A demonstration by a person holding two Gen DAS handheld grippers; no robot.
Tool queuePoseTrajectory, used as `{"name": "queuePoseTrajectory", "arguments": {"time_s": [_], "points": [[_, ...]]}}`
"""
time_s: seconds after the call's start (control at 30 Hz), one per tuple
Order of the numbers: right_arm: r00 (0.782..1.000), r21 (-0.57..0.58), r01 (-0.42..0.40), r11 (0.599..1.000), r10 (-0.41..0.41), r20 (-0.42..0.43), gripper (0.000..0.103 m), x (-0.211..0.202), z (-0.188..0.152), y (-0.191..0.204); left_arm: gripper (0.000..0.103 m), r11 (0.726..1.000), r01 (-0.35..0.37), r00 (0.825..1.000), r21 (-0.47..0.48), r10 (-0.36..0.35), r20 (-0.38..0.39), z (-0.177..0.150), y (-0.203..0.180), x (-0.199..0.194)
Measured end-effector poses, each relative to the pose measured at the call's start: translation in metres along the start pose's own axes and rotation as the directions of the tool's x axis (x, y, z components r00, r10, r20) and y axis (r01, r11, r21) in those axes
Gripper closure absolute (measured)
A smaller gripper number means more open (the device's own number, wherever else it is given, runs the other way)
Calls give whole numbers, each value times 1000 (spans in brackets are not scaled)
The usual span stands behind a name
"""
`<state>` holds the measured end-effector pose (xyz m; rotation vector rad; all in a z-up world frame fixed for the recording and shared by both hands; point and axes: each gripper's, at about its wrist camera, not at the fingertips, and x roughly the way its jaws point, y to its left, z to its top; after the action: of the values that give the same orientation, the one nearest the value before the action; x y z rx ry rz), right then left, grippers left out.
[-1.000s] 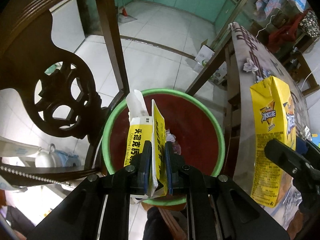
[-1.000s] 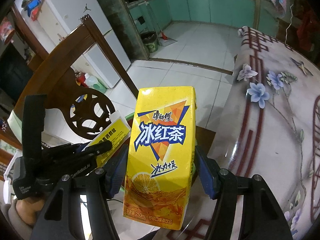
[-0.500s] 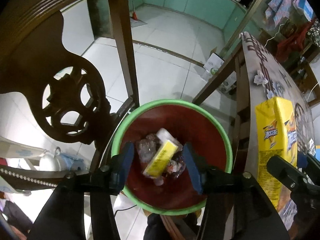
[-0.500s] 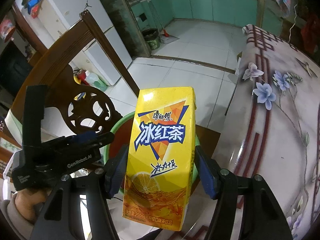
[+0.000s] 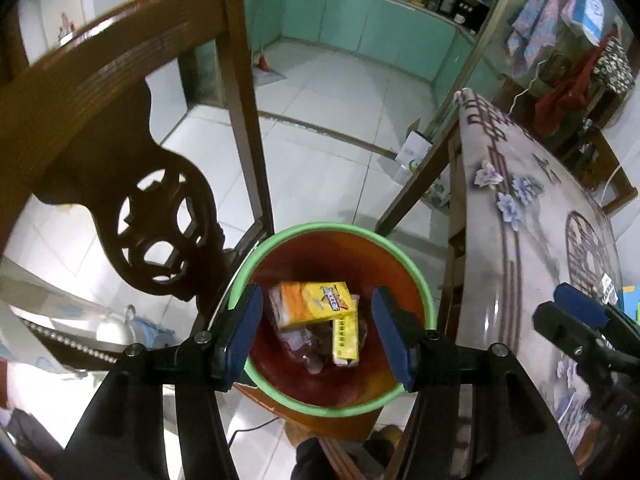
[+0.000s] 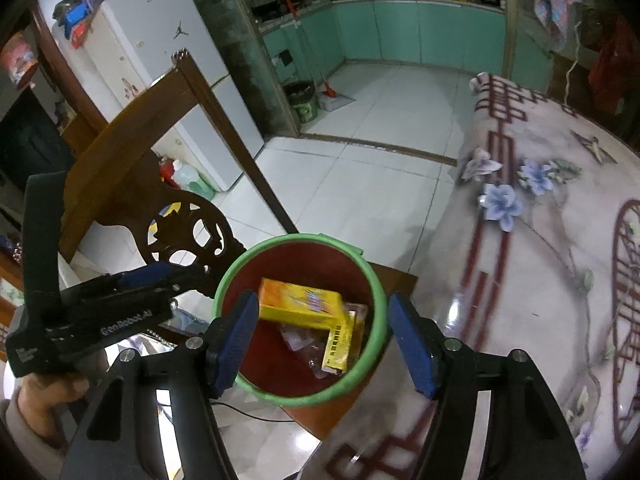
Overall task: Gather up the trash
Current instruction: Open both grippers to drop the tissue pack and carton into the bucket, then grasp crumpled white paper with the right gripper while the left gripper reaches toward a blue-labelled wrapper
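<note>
Both claws are hanging over the round red plastic bin with a green rim (image 5: 416, 280), which is standing on a brown wooden chair seat (image 6: 394, 280) just beside the edge of the desk with the flowered glossy cover (image 6: 540, 280). The left claw (image 5: 318, 334) is standing spread with nothing between its blue pads (image 5: 242, 330); its jaws have just been opening. The right claw (image 6: 324, 342) is also spread and empty, its jaws having just opened a little further. The yellow rectangular iced-tea carton (image 6: 300, 306) is lying on its side inside the bin, on top of crumpled clear wrappers (image 6: 304, 342). The narrow yellow-and-white medicine box (image 6: 340, 346) is lying partly under the carton, against the bin wall nearest the desk. A person's hand (image 6: 48, 394) is gripping the left claw's black handle
</note>
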<state>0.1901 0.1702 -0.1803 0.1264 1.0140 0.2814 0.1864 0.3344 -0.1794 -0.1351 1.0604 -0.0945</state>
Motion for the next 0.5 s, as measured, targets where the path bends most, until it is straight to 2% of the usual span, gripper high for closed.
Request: {"name": "queuePoseTrajectory", "arguments": {"time_s": [0.17,0.27,0.37,0.5], "points": [[998,66,49,997,-51,35,36,-36,-20,-31,47,999,30,999,45,-30,10,-7,-26,-11],[991,113,124,986,-128,33,36,-62,-42,-64,47,995,51,999,89,-51,3,-15,-50,-14],[975,156,213,965,-219,21,36,-89,-65,-102,47,989,68,998,130,-68,-6,-24,-79,-15],[940,256,328,909,-340,4,36,-141,-103,-167,47,979,95,995,181,-93,-22,-36,-124,-17]]}}
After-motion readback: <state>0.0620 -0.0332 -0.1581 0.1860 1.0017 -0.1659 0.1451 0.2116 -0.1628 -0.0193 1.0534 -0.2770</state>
